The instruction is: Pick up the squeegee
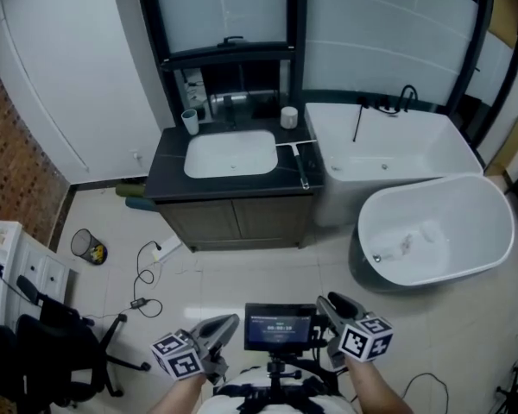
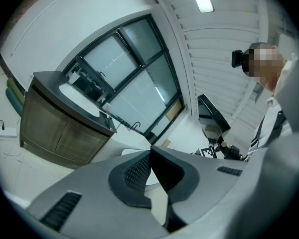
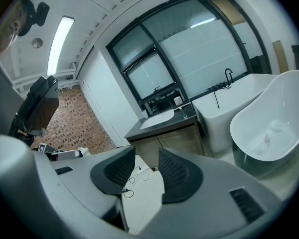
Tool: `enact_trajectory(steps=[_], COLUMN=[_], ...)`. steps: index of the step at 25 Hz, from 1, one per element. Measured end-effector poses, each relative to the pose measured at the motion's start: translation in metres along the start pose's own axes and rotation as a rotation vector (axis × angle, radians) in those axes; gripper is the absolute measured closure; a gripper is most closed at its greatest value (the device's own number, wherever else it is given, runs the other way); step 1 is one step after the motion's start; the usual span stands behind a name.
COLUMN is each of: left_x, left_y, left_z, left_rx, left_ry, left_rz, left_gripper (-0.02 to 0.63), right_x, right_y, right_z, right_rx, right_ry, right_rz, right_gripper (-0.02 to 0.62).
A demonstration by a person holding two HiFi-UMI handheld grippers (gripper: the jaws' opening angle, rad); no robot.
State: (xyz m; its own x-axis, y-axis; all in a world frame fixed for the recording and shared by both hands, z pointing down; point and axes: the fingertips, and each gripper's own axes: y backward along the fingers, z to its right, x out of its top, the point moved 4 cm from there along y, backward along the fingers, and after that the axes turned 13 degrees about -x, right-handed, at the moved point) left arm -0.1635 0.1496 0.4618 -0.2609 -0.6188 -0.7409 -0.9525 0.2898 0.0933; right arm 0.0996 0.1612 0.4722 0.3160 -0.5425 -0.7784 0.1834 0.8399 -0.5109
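Observation:
The squeegee (image 1: pixel 300 160) lies on the right end of the dark vanity counter (image 1: pixel 168 179), beside the white sink (image 1: pixel 231 153); it has a pale crossbar and a thin grey handle. It shows small and far off in the right gripper view (image 3: pixel 183 111). Both grippers are low in the head view, well short of the vanity. My left gripper (image 1: pixel 224 324) (image 2: pixel 150 152) has its pads meeting at the tips, with nothing held. My right gripper (image 1: pixel 328 304) (image 3: pixel 147 151) stands open, with only floor visible in the gap.
A square white tub (image 1: pixel 388 149) adjoins the vanity, and an oval freestanding tub (image 1: pixel 436 231) stands to the right. A cup (image 1: pixel 190 122) and a jar (image 1: pixel 289 116) sit on the counter. A bin (image 1: pixel 88 247), cables (image 1: pixel 147 274) and a black chair (image 1: pixel 52 343) are at the left.

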Motion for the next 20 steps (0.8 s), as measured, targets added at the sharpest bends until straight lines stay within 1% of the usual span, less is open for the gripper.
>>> enact_trajectory(steps=[5,10,14,17,20], left_x=[0.013,0.018,0.02,0.019,0.024], left_y=[-0.047,-0.083,-0.096,-0.097,-0.098], left_z=[-0.011,-0.013,-0.016,-0.021,-0.027], left_rx=[-0.006,-0.009,0.006,0.024,0.034], left_ry=[0.001,-0.02,-0.019,-0.011,-0.004], left_rz=[0.007,-0.007,-0.011,-0.02,-0.009], left_gripper=[0.612,0.612,0.612,0.612,0.612], right_x=[0.028,0.037,0.039,0.038,0.04], right_y=[-0.013,-0.024,-0.035,-0.045,-0.056], right_z=[0.033,0.06,0.071,0.073,0.073], right_rx=[0.009,0.032,0.045,0.059,0.07], right_ry=[-0.002,-0.029,-0.055,-0.073,-0.077], right_rz=[-0.011,-0.031,-0.042,-0.054,-0.072], right_gripper=[0.443,0.443,0.443,0.443,0.443])
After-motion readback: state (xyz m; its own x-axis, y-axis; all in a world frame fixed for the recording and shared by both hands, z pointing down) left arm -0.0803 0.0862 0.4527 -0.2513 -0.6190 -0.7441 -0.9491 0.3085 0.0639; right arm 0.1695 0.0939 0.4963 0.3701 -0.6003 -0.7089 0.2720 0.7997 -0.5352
